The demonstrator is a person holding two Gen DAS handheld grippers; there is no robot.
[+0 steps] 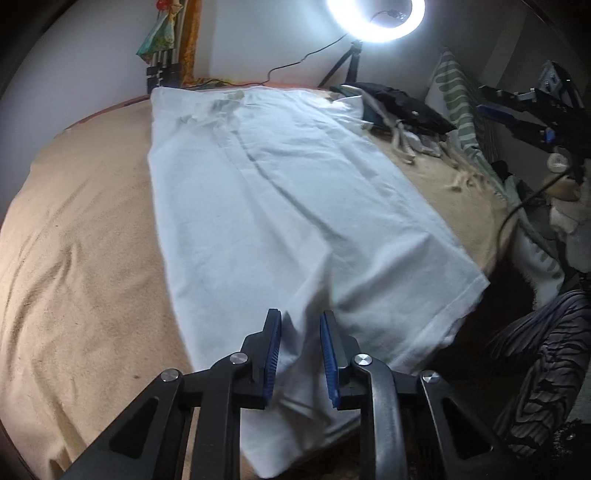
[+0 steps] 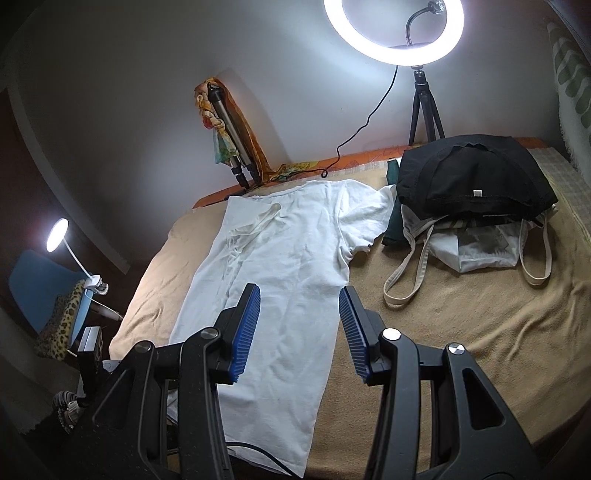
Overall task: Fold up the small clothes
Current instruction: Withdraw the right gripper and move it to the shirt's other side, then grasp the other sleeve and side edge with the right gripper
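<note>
A white T-shirt (image 1: 266,206) lies lengthwise on a tan blanket (image 1: 85,236), its left side folded over the body. My left gripper (image 1: 300,354) is open at the shirt's near hem, with a ridge of white cloth standing between its blue pads, which do not pinch it. In the right wrist view the same shirt (image 2: 280,280) lies flat with one short sleeve (image 2: 369,218) spread to the right. My right gripper (image 2: 298,325) is open and empty, hovering above the shirt's lower body.
A pile of clothes topped by a black garment (image 2: 476,184), with a cream tote bag (image 2: 469,243) under it, lies at the back right. A ring light on a tripod (image 2: 395,29) stands behind. A desk lamp (image 2: 59,230) is off the left edge. The blanket's right edge (image 1: 495,229) drops off.
</note>
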